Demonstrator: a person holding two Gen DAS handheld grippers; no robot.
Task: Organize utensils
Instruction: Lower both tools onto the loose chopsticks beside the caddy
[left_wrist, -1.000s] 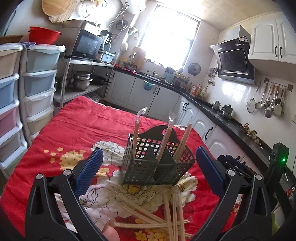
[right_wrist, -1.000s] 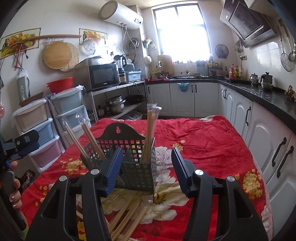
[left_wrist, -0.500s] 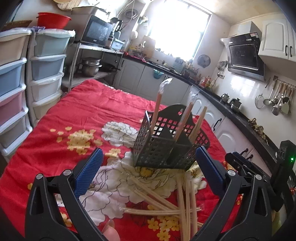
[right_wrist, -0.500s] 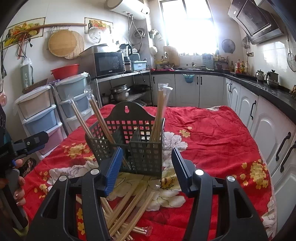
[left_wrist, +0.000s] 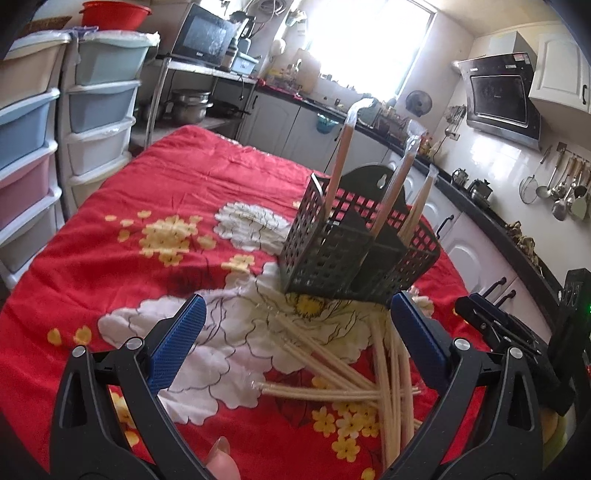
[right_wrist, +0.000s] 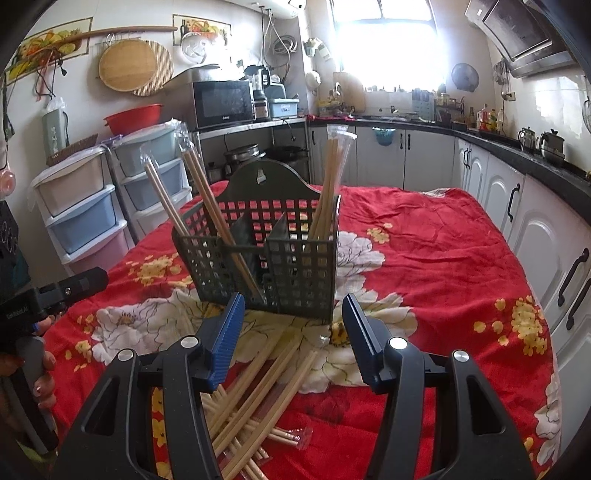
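A dark green slotted utensil basket (left_wrist: 354, 254) (right_wrist: 266, 258) stands on the red flowered cloth, with wrapped chopstick pairs (left_wrist: 338, 158) (right_wrist: 327, 188) upright in its compartments. Several loose wrapped chopsticks (left_wrist: 343, 376) (right_wrist: 258, 391) lie scattered on the cloth in front of it. My left gripper (left_wrist: 295, 339) is open above the loose pile, nothing between its blue pads. My right gripper (right_wrist: 291, 339) is open too, empty, just short of the basket's front and over the chopsticks. The right gripper (left_wrist: 517, 332) shows at the right edge of the left wrist view.
The red flowered cloth (left_wrist: 155, 206) (right_wrist: 443, 251) covers the whole table. Plastic drawer towers (left_wrist: 44, 140) (right_wrist: 85, 210) stand to the left. White kitchen cabinets (right_wrist: 535, 229) run along the right. A person's hand (right_wrist: 37, 373) holds the left gripper's handle.
Both grippers have sunk toward the table and tipped downward. The basket sits higher in each view and more of the loose chopsticks shows between the fingers. Jaw widths are unchanged.
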